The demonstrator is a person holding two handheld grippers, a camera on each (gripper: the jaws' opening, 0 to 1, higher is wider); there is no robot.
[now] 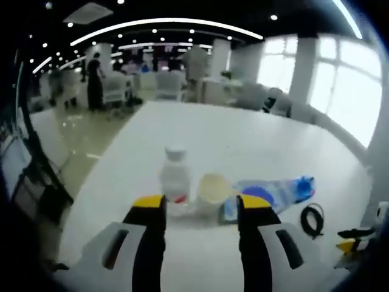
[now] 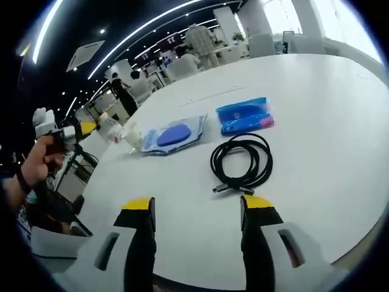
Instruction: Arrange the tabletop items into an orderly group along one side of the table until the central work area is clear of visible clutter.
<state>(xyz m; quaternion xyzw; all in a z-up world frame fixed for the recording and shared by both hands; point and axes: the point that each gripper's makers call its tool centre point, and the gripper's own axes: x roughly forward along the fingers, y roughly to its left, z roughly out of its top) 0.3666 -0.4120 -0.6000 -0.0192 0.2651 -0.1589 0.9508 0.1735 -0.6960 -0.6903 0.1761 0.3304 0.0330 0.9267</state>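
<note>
Left gripper (image 1: 200, 207) and right gripper (image 2: 197, 210) held parted, nothing grasped; bottle (image 1: 175, 176), cup (image 1: 213, 190), cable (image 2: 241, 162) seen on table (image 2: 316, 109).

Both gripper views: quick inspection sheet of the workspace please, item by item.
Surface: white table, mostly bare.
Job's things: white bottle upright beside a pale cup; clear pouch with blue item; blue packet lying flat.
Clutter: nothing seen beyond those.
Grippers: left gripper open, empty, just short of bottle and cup; right gripper open, empty, near the cable.
Cables: black cable, coiled, loose on the table.
Surroundings: open office, chairs, people in the distance, bright windows.
</note>
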